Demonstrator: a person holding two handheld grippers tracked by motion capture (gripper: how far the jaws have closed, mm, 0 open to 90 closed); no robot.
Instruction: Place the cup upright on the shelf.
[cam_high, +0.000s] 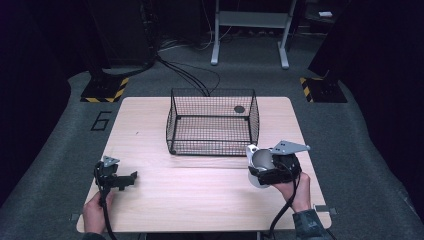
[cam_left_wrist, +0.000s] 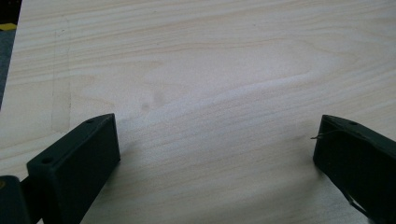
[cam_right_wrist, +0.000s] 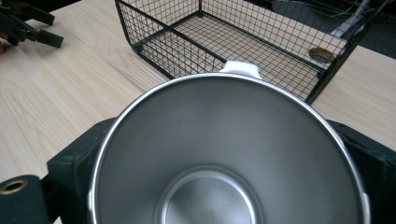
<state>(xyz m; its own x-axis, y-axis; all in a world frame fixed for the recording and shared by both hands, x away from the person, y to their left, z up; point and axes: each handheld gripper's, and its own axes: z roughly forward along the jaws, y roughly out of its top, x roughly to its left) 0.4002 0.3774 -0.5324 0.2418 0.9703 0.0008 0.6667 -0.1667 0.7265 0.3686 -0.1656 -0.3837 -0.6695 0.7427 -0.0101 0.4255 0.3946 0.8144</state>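
A steel cup (cam_right_wrist: 224, 154) with a white outside and a white handle tab (cam_right_wrist: 241, 68) sits between the jaws of my right gripper (cam_high: 265, 170), which is shut on it. The cup (cam_high: 260, 161) is held just in front of the black wire basket (cam_high: 212, 121), near its front right corner, with its mouth facing the gripper's camera. Its inside is bare metal. My left gripper (cam_high: 131, 177) rests low over the table's front left area. Its jaws stand wide apart in the left gripper view, with only bare wood (cam_left_wrist: 210, 93) between them.
The wire basket (cam_right_wrist: 182, 51) stands at the middle back of the wooden table (cam_high: 200, 200). A round dark hole (cam_high: 239, 109) in the tabletop shows through its mesh at the back right. Cables and a stand's legs (cam_high: 250, 35) lie on the floor beyond.
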